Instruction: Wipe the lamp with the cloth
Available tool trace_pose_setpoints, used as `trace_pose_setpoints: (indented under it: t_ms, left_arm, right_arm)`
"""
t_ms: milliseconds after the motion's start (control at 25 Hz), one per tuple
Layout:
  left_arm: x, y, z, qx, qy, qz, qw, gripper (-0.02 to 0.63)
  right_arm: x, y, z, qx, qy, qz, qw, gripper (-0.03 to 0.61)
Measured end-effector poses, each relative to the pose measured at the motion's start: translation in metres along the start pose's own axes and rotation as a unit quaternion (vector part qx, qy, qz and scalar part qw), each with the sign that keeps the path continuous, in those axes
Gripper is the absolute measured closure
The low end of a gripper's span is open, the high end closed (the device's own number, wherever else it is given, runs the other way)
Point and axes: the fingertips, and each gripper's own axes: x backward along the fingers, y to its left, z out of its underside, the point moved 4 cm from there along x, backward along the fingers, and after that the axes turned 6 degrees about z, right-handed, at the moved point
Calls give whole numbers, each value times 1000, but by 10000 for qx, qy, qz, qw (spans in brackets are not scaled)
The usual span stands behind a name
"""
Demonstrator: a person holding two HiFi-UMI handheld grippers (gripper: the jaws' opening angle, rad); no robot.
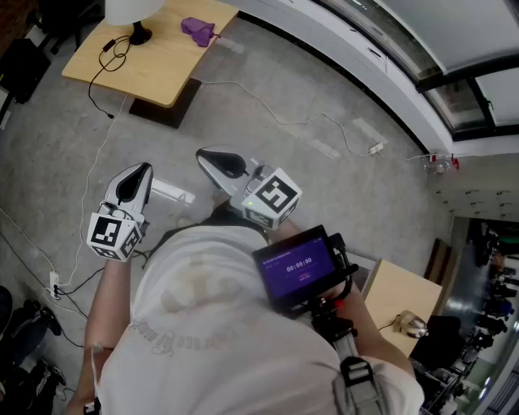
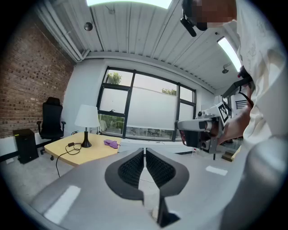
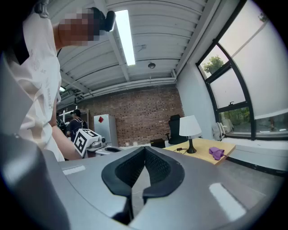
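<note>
While the lamp (image 1: pixel 130 11) stands upright on the light wooden table (image 1: pixel 158 65), white shade on a black base, neither gripper is near it. Cloth (image 1: pixel 198 31): purple, crumpled, on the same table top, apart from the lamp base, on the window side. Black cord (image 1: pixel 112 50) runs from the lamp base across the top and drops off the edge to the floor. Both gripper views agree on the layout: lamp (image 2: pixel 87 117) with cloth (image 2: pixel 110 143) to its right, and lamp (image 3: pixel 190 126) with cloth (image 3: pixel 216 153) again to its right. Black office chair (image 3: pixel 177 129) behind the table, brick wall beyond. White cable (image 1: pixel 308 121) snakes over the grey floor between table and person. Left gripper (image 1: pixel 136 180) and right gripper (image 1: pixel 217 159) are held out over the floor, well apart from the table, roughly level, pointing towards it. Left gripper jaws closed, tips touching, nothing between them. Right gripper the same: jaws together, empty. Small screen (image 1: pixel 298 263) sits on the person's chest rig.
</note>
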Motion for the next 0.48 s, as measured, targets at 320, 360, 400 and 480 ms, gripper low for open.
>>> trace_pose_setpoints:
  t_ms: [320,360,400,480]
  left_arm:
    - [5,-6,-2,-59,-51,-147,9999,597]
    - [5,-7,-3,-74,-40,-155,9998,598]
    - [2,-9,-6,-86,-27,-171,9998,598]
    - [-11,-15,-14,-79,-5,-224,9997,598]
  right_arm:
    - [1,-1,8,69,-84,-58,9999,565]
    - [1,-2,7,64,-105,-64,9999,565]
    - [1,-6,6,54,-111,-71,9999,565]
    - [8,-20,0,30,-82,-95,9999,565]
